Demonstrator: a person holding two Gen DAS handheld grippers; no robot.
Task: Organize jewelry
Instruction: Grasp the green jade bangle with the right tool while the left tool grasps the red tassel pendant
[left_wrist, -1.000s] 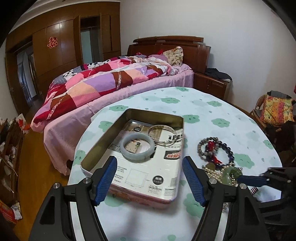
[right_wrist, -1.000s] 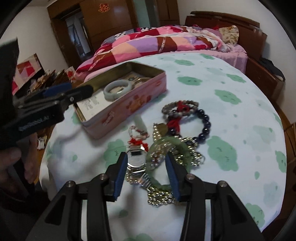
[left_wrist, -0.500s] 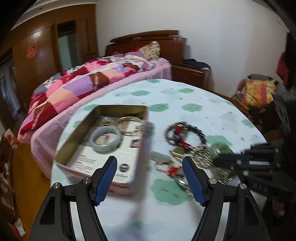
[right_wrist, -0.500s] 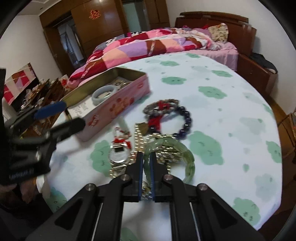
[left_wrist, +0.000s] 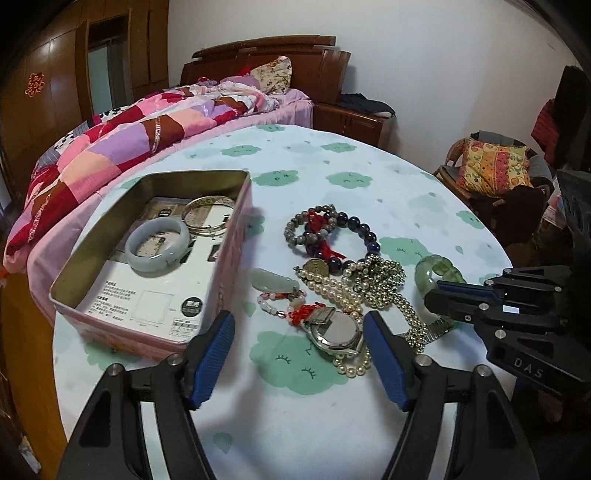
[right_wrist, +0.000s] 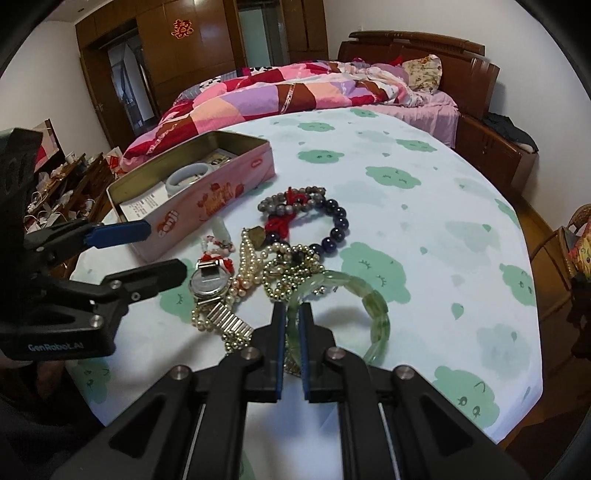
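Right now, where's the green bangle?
The green bangle is pinched at its near rim in the shut right gripper, on the right edge of the jewelry pile, right of the watch and away from the tin.

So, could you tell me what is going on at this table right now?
A person with a gripper in each hand is sorting jewelry into a pink tin. The right gripper is shut on a green jade bangle at the edge of the tangled pile of bead bracelets, pearls and a wristwatch. The left gripper hangs open near the watch, holding nothing. A pale jade bangle and a silver bangle lie in the tin.
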